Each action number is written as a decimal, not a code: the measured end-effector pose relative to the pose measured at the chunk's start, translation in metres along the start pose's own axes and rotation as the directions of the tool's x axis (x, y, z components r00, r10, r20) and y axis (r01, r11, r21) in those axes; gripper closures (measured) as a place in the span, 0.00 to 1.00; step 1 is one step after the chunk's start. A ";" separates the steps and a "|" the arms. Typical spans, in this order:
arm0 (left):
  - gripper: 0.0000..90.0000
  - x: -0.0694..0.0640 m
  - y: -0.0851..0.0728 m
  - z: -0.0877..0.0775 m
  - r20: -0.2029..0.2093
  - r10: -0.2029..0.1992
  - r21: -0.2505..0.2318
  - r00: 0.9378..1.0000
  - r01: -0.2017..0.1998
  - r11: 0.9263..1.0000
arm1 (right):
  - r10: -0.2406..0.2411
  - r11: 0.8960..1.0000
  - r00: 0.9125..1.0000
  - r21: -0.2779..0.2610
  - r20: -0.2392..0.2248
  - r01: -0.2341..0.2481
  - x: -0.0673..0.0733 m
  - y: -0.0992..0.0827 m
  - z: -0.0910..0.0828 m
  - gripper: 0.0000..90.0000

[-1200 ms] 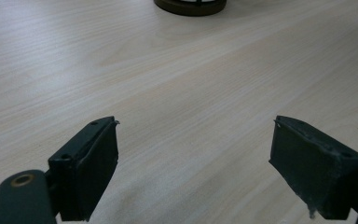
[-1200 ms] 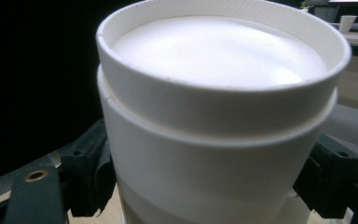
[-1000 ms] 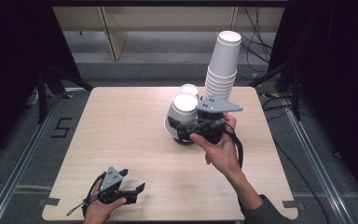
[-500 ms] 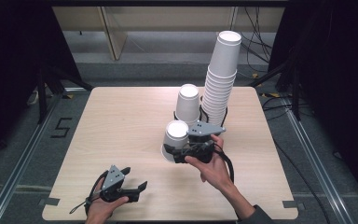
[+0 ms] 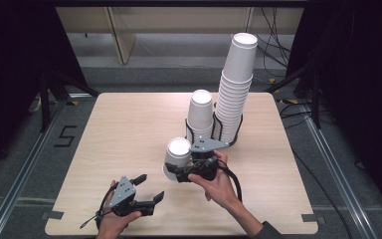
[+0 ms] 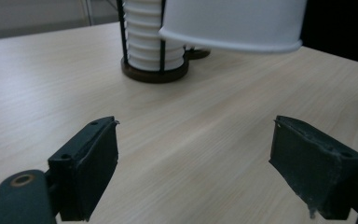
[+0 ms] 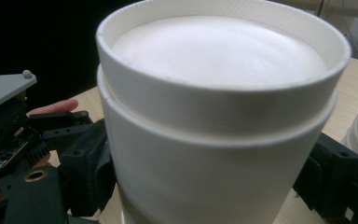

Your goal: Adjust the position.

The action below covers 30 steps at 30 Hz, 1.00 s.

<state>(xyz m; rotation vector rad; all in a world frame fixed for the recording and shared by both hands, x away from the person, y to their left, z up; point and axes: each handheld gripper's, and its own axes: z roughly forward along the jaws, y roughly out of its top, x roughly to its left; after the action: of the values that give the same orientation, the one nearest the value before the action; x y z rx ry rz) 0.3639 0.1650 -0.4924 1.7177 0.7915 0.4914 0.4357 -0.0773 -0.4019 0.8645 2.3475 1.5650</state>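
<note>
My right gripper [image 5: 175, 173] is shut on a white paper cup [image 5: 178, 158] held upside down, its rim a little above the table near the middle front. In the right gripper view the cup [image 7: 214, 121] looks like two nested cups, with a black finger [image 7: 86, 172] pressed against its side. In the left gripper view the cup's rim [image 6: 233, 42] hangs over the wood. My left gripper [image 5: 150, 187] rests at the front left of the table, and its jaws stand open [image 6: 193, 158] with nothing between them.
A tall stack of white cups [image 5: 236, 84] and a shorter stack [image 5: 200, 112] stand in a black wire holder [image 5: 219, 130] at the table's back right; its base [image 6: 154, 74] is straight ahead of the left gripper. The wooden table [image 5: 119, 129] has dark floor around it.
My right hand has carried the upside-down cup down and toward the front, away from the stacks. The left gripper has stayed where it was.
</note>
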 end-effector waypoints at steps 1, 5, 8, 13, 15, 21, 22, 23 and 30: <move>0.16 -0.001 0.000 0.002 0.010 0.002 -0.028 1.000 -0.001 1.000 | -0.018 1.000 1.000 -0.010 -0.011 0.018 -0.001 0.000 0.002 0.21; 0.16 -0.006 0.002 0.005 0.015 0.007 -0.036 1.000 -0.007 0.999 | -0.010 1.000 1.000 -0.001 -0.028 0.010 0.002 -0.003 0.007 0.21; 0.16 -0.008 0.003 0.006 0.018 0.004 -0.051 1.000 -0.003 0.999 | -0.003 1.000 0.999 0.015 -0.034 0.004 0.005 -0.006 0.010 0.21; 0.16 -0.009 0.003 0.009 0.030 0.015 -0.067 0.999 -0.013 0.998 | -0.011 0.999 0.999 0.031 -0.051 0.012 0.007 -0.011 0.015 0.21; 0.16 -0.010 0.003 0.009 0.031 0.013 -0.065 0.999 -0.011 0.998 | -0.018 0.999 0.998 0.026 -0.058 0.020 0.009 -0.012 0.017 0.21; 0.05 -0.012 0.003 0.013 0.021 0.017 -0.060 1.000 -0.015 0.998 | 0.027 0.999 0.993 0.027 -0.117 -0.024 0.014 -0.013 0.021 0.22; 0.03 -0.012 0.003 0.015 0.025 0.014 -0.075 1.000 -0.012 0.997 | 0.029 0.999 0.990 0.022 -0.136 -0.026 0.015 -0.014 0.023 0.22; 0.02 -0.012 0.003 0.015 0.023 0.014 -0.076 1.000 -0.012 0.997 | 0.043 0.999 0.990 0.021 -0.137 -0.040 0.017 -0.014 0.023 0.22; 0.00 -0.014 0.003 0.016 0.015 0.024 -0.088 1.000 -0.023 0.996 | 0.081 0.997 0.978 0.036 -0.194 -0.075 0.024 -0.017 0.027 0.22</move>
<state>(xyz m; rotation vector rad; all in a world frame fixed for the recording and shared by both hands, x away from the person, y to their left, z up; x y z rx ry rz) 0.3656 0.1434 -0.4927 1.6491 0.7289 0.5208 0.4223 -0.0472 -0.4246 0.8540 2.5038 1.7238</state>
